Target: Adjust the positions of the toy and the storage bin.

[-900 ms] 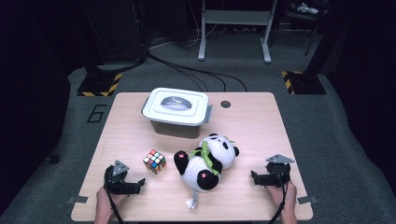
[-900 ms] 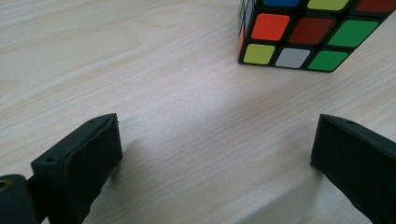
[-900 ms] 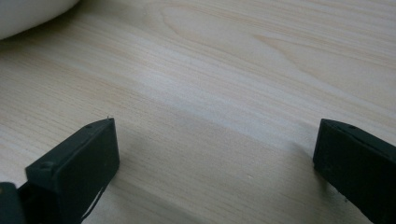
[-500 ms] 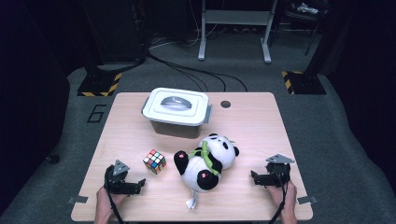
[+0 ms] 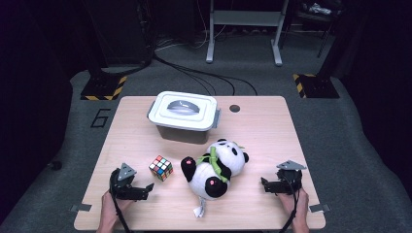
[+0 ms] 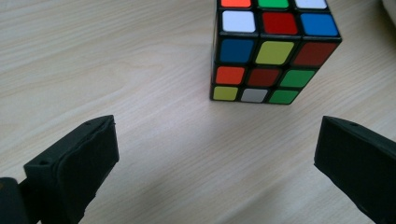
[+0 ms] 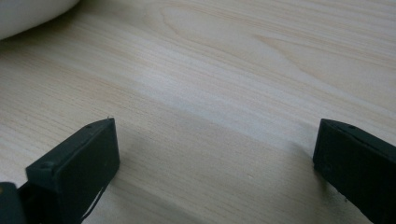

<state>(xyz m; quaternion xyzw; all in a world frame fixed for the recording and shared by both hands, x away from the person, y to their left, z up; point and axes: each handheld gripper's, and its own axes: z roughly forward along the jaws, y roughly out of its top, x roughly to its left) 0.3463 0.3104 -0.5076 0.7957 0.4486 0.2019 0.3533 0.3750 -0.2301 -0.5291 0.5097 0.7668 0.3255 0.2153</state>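
A plush panda (image 5: pixel 214 169) lies on its back in the middle of the wooden table (image 5: pixel 262 131), a green strip across its chest. Left of it stands a colour puzzle cube (image 5: pixel 161 168) (image 6: pixel 273 51). My left gripper (image 5: pixel 145 190) (image 6: pixel 215 154) rests on the table near the front left, jaws wide open and pointing at the cube, which sits a short way beyond them. Over at the front right my right gripper (image 5: pixel 265 184) (image 7: pixel 215 154) is open with only bare wood between its jaws; it points toward the panda, whose white edge (image 7: pixel 32 11) shows at the upper left.
A white lidded bin (image 5: pixel 184 116) with a grey handle stands at the back of the table behind the panda. A dark round hole (image 5: pixel 234 108) sits in the tabletop to its right. Cables and stand legs lie on the grey floor beyond.
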